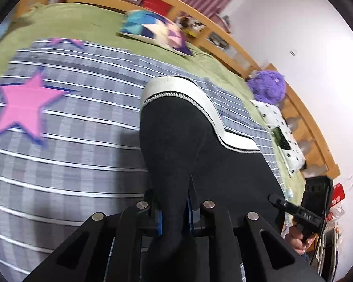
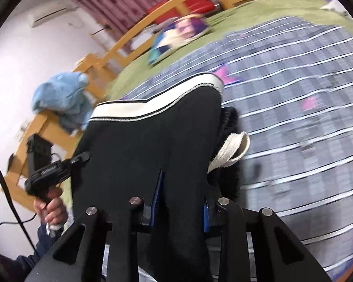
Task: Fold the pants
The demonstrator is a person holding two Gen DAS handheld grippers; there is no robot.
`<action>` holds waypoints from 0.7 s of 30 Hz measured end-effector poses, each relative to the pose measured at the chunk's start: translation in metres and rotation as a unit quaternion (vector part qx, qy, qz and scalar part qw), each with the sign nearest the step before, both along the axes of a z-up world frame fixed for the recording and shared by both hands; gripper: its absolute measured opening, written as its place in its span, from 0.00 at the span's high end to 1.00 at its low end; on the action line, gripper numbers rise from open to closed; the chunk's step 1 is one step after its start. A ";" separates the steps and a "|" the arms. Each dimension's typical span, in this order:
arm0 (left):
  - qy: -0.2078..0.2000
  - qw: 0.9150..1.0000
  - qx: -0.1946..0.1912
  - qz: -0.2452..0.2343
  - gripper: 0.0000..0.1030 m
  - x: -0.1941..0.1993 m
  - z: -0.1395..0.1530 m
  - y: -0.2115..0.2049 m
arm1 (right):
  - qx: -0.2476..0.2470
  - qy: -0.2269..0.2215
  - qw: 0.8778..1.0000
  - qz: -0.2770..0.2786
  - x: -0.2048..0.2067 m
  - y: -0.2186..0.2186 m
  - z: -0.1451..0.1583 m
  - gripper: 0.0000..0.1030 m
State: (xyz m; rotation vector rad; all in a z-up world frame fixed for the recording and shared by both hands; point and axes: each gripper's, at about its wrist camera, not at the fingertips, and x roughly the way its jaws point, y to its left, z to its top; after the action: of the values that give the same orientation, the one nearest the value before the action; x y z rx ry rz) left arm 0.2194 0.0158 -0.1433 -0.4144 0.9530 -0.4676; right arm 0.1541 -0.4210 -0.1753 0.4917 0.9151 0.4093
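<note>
Black pants (image 1: 188, 145) with a white side stripe (image 1: 214, 108) hang lifted over the bed. My left gripper (image 1: 174, 199) is shut on a bunched fold of the black cloth, which fills the gap between its blue pads (image 1: 159, 221). In the right wrist view the same pants (image 2: 153, 136) drape over my right gripper (image 2: 183, 192), shut on the cloth between its blue pads (image 2: 155, 202). A white ribbed band (image 2: 230, 150) hangs from the pants' right side. Each view shows a hand (image 1: 296, 239) (image 2: 51, 209) holding the other gripper's handle at the pants' far edge.
Under the pants lies a grey plaid cover (image 1: 58, 141) with pink stars (image 1: 23, 108) on a green blanket (image 1: 70, 21). A colourful cushion (image 1: 153, 30), a purple plush (image 1: 268, 87) and a dotted pillow (image 1: 280, 127) lie near the wooden bed rail (image 1: 223, 30). A blue plush (image 2: 61, 98) hangs on the rail.
</note>
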 end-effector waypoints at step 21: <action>-0.041 0.985 0.164 0.028 0.46 -0.114 -0.021 0.010 | -0.140 -0.075 0.987 -0.009 -0.065 0.092 0.007 0.56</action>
State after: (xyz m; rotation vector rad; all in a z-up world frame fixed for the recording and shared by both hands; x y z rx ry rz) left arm 0.1058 0.0262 -0.1644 -0.1225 0.9161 -0.2677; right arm 0.0893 -0.3294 -0.1685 0.2075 0.8054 0.2910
